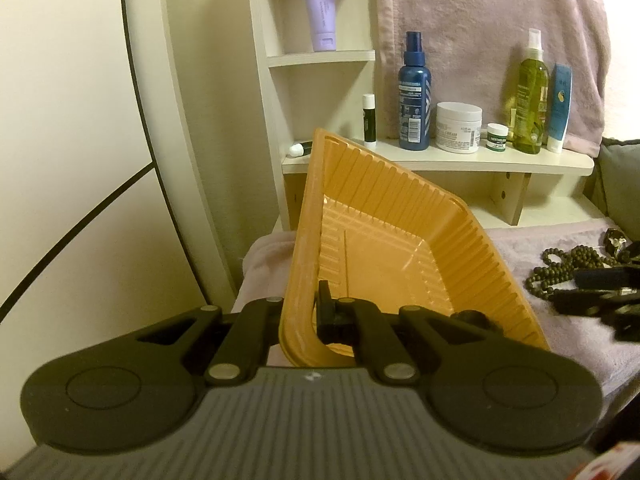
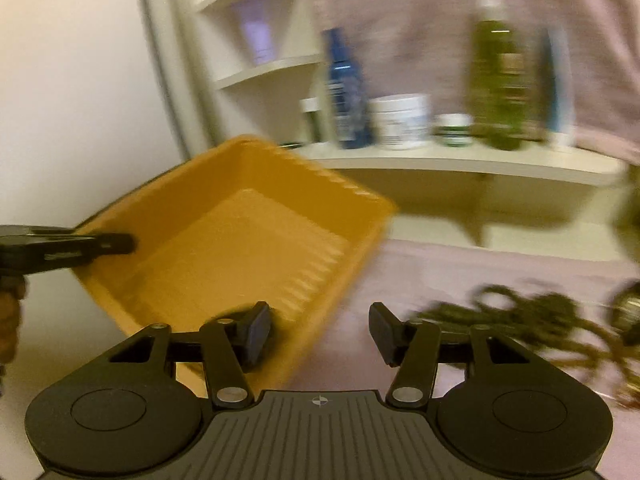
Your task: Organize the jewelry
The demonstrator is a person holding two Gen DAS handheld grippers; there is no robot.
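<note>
On the lilac towel (image 1: 500,248), an orange ribbed tray (image 1: 384,256) tilts up, nothing visible inside it. The left gripper (image 1: 298,312) pinches the tray's near wall, one finger outside and one inside. To the right of the tray, a string of dark beads (image 1: 560,268) lies in a loose heap on the towel; the right wrist view shows it blurred (image 2: 520,316), with more small jewelry beyond that cannot be made out. The right gripper (image 2: 320,332) hovers with its fingers spread and nothing between them, its left finger over the tray's corner. Behind, a cream shelf (image 1: 440,160) carries a blue spray bottle (image 1: 415,92), a white cream jar (image 1: 459,128) and a green bottle (image 1: 530,96).
</note>
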